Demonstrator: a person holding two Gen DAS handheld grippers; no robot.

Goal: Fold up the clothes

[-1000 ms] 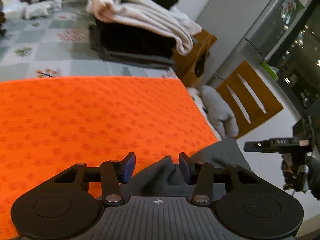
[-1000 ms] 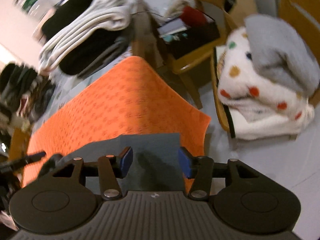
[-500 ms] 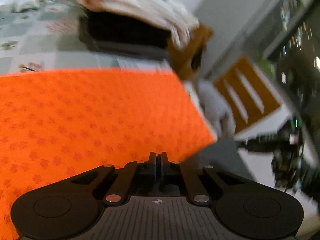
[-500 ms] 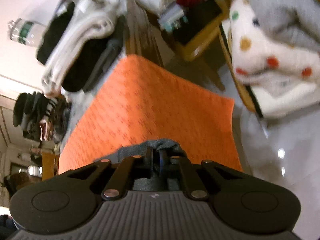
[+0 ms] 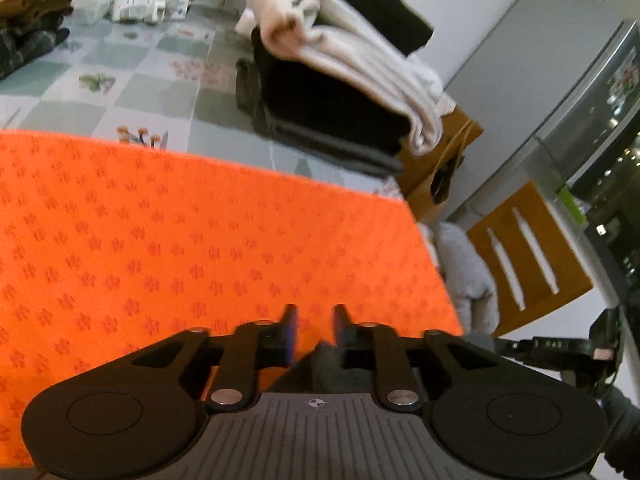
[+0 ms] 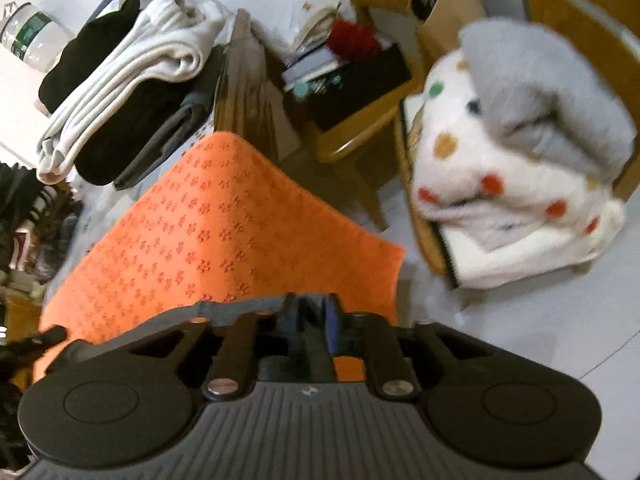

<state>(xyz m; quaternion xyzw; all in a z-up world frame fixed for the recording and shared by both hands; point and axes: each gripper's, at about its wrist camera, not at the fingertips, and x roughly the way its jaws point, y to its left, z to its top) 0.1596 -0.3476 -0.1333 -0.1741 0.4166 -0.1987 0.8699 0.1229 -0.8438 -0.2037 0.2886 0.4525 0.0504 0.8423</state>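
A dark grey garment [image 5: 336, 368] lies at the near edge of the orange patterned cloth [image 5: 180, 240] that covers the table. My left gripper [image 5: 314, 322] has its jaws a narrow gap apart, with a peak of the grey fabric just behind the tips. My right gripper [image 6: 310, 312] is nearly closed, its jaws pinching the grey garment's edge [image 6: 240, 306] above the orange cloth's corner [image 6: 240, 232]. The right gripper also shows at the far right in the left wrist view [image 5: 560, 346].
A stack of folded black and cream clothes [image 5: 344, 92] sits at the table's far side, also seen in the right wrist view [image 6: 120, 96]. A wooden chair [image 5: 528, 256] holds a white dotted blanket and a grey one [image 6: 520, 160]. Cardboard box [image 5: 440, 168] stands beyond.
Both grippers closed on the grey garment half a second ago. Now the left jaws have parted slightly and both grippers have lifted away over the orange cloth.
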